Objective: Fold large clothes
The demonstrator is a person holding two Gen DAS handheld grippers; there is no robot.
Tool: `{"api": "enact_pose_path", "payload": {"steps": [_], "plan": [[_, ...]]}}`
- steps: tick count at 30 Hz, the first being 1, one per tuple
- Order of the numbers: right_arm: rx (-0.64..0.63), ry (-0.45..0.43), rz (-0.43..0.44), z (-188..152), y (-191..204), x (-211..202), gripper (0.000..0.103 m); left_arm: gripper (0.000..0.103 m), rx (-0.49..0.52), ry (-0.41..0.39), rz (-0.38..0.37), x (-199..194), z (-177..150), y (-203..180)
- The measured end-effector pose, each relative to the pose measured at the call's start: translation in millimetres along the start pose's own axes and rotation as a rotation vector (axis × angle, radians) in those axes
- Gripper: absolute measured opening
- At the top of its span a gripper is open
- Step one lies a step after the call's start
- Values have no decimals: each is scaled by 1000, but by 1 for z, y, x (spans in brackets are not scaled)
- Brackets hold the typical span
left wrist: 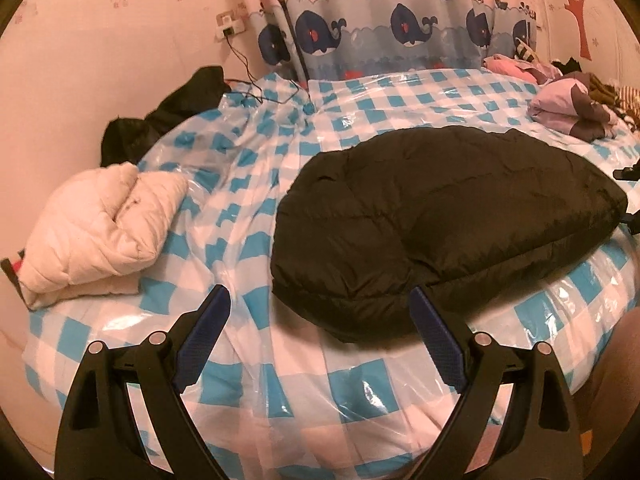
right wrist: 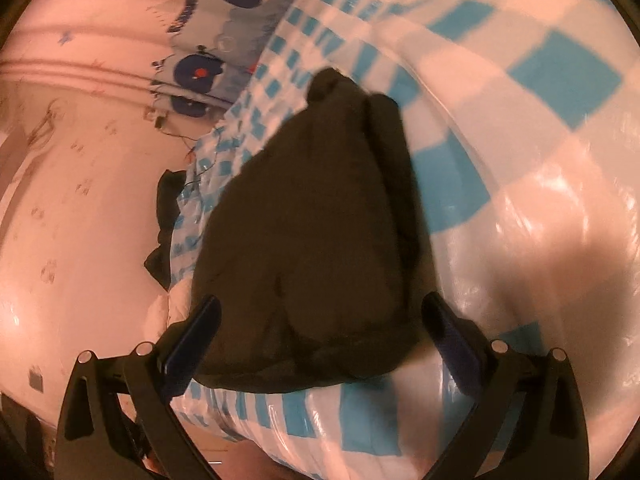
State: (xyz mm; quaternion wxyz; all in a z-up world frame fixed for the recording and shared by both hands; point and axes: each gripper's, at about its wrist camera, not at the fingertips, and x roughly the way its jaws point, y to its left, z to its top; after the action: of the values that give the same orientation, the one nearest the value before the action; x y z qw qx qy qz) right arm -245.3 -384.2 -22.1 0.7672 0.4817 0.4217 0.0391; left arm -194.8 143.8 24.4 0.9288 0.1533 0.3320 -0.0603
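A black puffer jacket [left wrist: 436, 216] lies folded into a long bundle on the blue-and-white checked bed cover [left wrist: 304, 380]. My left gripper [left wrist: 320, 304] is open and empty, hovering just in front of the jacket's near left end. In the right wrist view the same jacket [right wrist: 316, 232] stretches away from me. My right gripper [right wrist: 320, 316] is open, its two fingers standing either side of the jacket's near end, not closed on it. The right gripper's tip also shows in the left wrist view at the far right edge [left wrist: 630, 172].
A folded white puffer jacket [left wrist: 100, 236] lies at the bed's left side. A dark garment [left wrist: 160, 116] is bunched by the wall. A pile of mixed clothes [left wrist: 568, 100] sits at the back right. A whale-print curtain [left wrist: 400, 28] and a charger cable [left wrist: 256, 84] are behind the bed.
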Motion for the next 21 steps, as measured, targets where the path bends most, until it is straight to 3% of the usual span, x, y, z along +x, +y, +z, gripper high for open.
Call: {"api": "enact_pose_path", "payload": {"steps": [7, 9, 11, 13, 16, 17, 19, 21], "plan": [[-2, 0, 112, 5, 15, 14, 97, 87, 50, -20, 49, -7, 1, -11], [-6, -20, 184, 6, 19, 10, 97, 87, 42, -15, 40, -7, 1, -11], [7, -23, 166, 7, 15, 11, 97, 87, -2, 13, -5, -2, 0, -7], [46, 7, 87, 8, 7, 19, 97, 87, -105, 77, -121, 12, -3, 5], [88, -13, 109, 10, 0, 21, 97, 87, -369, 180, -351, 40, -17, 36], [87, -19, 131, 10, 2, 20, 95, 87, -502, 211, -462, 51, -25, 50], [79, -30, 183, 9, 7, 18, 85, 87, -688, 231, -599, 68, -39, 69], [80, -39, 235, 10, 9, 14, 64, 87, -844, 237, -687, 84, -51, 83]]}}
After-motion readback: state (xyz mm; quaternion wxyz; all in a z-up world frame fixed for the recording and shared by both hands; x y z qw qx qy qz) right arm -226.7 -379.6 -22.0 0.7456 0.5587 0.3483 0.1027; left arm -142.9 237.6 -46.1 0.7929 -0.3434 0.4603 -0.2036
